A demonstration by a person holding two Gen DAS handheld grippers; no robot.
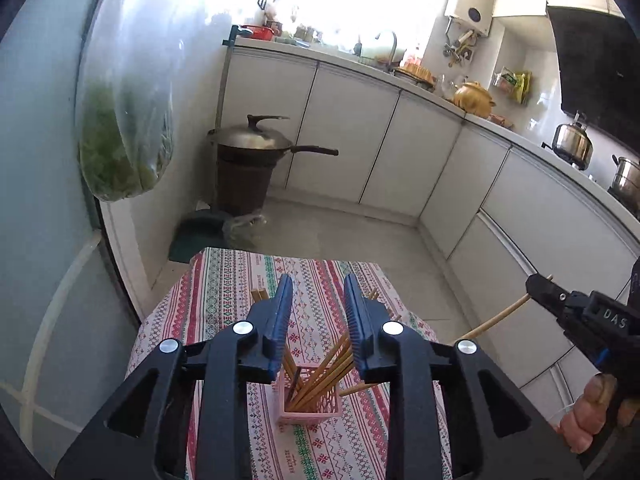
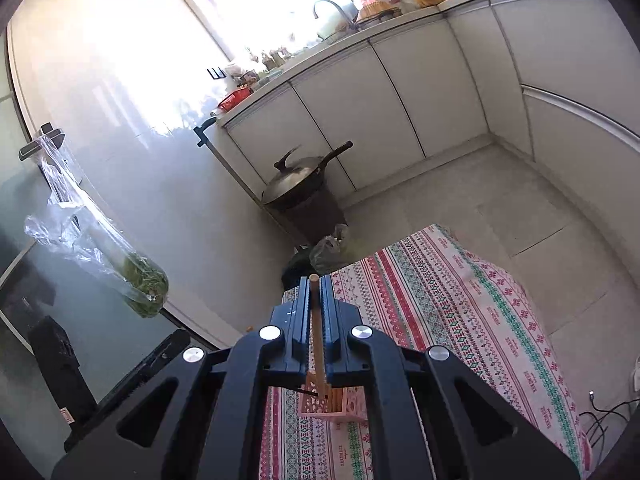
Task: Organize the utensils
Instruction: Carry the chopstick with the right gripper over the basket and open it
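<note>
The left tool (image 1: 316,312) hangs released, fingers apart, above the pink holder (image 1: 311,398) on the table (image 1: 224,280) — most chopsticks (image 1: 324,376) already stand inside it. A few loose ones (image 1: 258,294) lie on the far cloth. To the right, the right tool (image 2: 316,312) is clenched on one chopstick (image 2: 316,320) — not yet dropped in.

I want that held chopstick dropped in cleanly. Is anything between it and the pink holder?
Only the chopsticks already in the pink holder: they lean across its opening. The right gripper holds its chopstick above it; the left gripper is open.
</note>
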